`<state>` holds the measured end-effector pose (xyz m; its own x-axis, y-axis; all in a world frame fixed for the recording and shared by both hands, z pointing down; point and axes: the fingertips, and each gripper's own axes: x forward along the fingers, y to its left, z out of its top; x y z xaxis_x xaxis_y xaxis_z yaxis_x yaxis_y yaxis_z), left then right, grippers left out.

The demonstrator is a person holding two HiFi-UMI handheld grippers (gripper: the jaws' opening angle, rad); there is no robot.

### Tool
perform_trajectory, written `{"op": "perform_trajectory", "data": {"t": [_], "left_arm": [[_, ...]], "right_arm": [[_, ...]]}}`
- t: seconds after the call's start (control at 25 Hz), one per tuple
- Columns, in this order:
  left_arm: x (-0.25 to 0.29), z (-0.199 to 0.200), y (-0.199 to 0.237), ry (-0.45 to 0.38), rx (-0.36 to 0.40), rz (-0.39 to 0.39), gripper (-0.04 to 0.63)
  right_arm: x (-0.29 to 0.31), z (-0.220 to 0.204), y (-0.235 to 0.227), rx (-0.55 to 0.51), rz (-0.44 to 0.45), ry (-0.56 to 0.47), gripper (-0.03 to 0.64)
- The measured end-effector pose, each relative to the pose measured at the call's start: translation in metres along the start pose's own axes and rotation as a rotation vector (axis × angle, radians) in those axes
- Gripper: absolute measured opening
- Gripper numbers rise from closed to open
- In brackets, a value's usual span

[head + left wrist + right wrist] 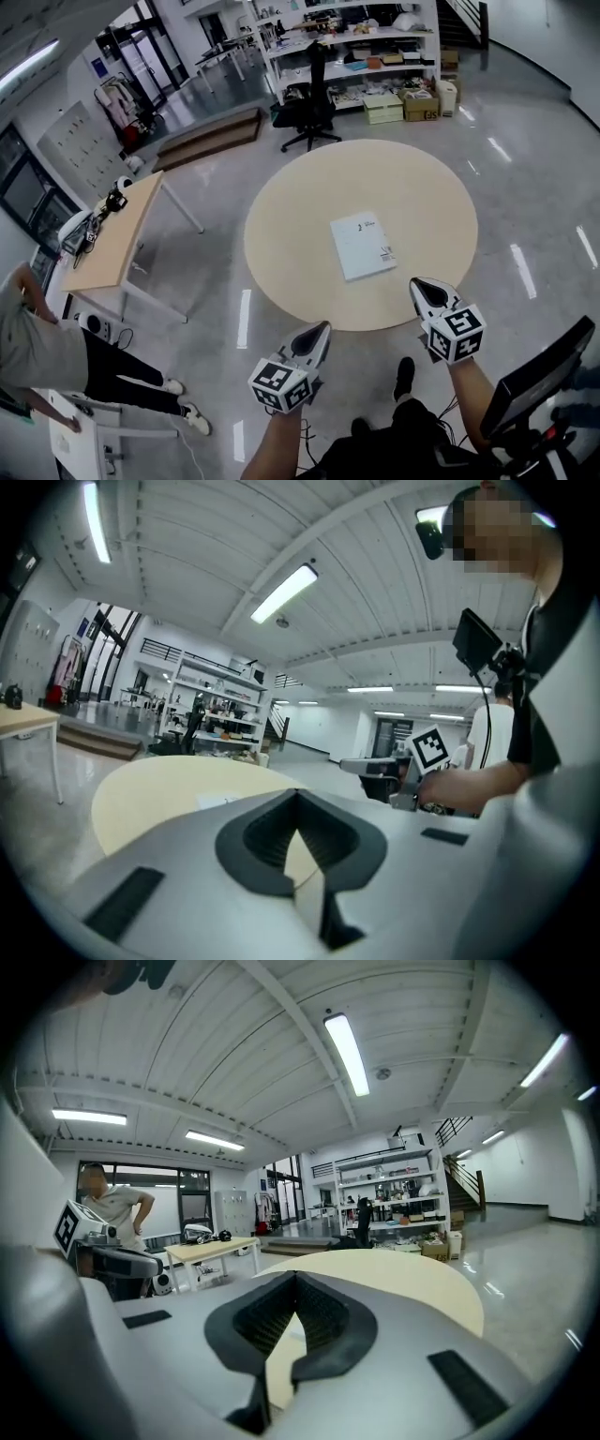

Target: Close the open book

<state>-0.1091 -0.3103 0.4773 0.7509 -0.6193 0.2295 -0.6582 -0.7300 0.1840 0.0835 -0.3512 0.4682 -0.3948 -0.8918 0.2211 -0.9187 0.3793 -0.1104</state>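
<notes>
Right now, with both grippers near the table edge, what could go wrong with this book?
1. The left gripper and right gripper are both shut; closed tips may just slide the book across the table.
2. The book lies flat like one slab, perhaps already closed, so handling might only shift it.

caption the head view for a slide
Left gripper and right gripper, shut, before a round table bearing a white book

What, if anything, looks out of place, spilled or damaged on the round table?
Nothing stands out. The book lies flat and looks closed on the round table, with nothing spilled around it. The left gripper and right gripper hover shut and empty by the table's near edge.
</notes>
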Motion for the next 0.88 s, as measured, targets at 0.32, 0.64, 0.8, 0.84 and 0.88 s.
{"op": "perform_trajectory", "data": {"t": [0.32, 0.64, 0.8, 0.84, 0.88], "left_arm": [[-0.051, -0.010, -0.079, -0.014, 0.006, -0.059, -0.009], [-0.073, -0.030, -0.176, -0.048, 0.000, -0.028, -0.009], [-0.082, -0.040, -0.241, -0.070, 0.019, -0.023, -0.009], [-0.085, -0.042, -0.254, -0.067, 0.017, -0.020, -0.009], [-0.090, -0.042, -0.265, -0.065, 0.014, -0.014, -0.009]], "right_arm": [[-0.100, 0.006, 0.055, -0.053, 0.038, -0.040, -0.002], [-0.192, -0.006, 0.062, -0.112, 0.150, -0.068, -0.002], [-0.252, -0.021, 0.057, -0.128, 0.194, -0.061, -0.002], [-0.264, -0.024, 0.055, -0.119, 0.196, -0.059, -0.002], [-0.275, -0.027, 0.054, -0.106, 0.197, -0.061, -0.002]]}}
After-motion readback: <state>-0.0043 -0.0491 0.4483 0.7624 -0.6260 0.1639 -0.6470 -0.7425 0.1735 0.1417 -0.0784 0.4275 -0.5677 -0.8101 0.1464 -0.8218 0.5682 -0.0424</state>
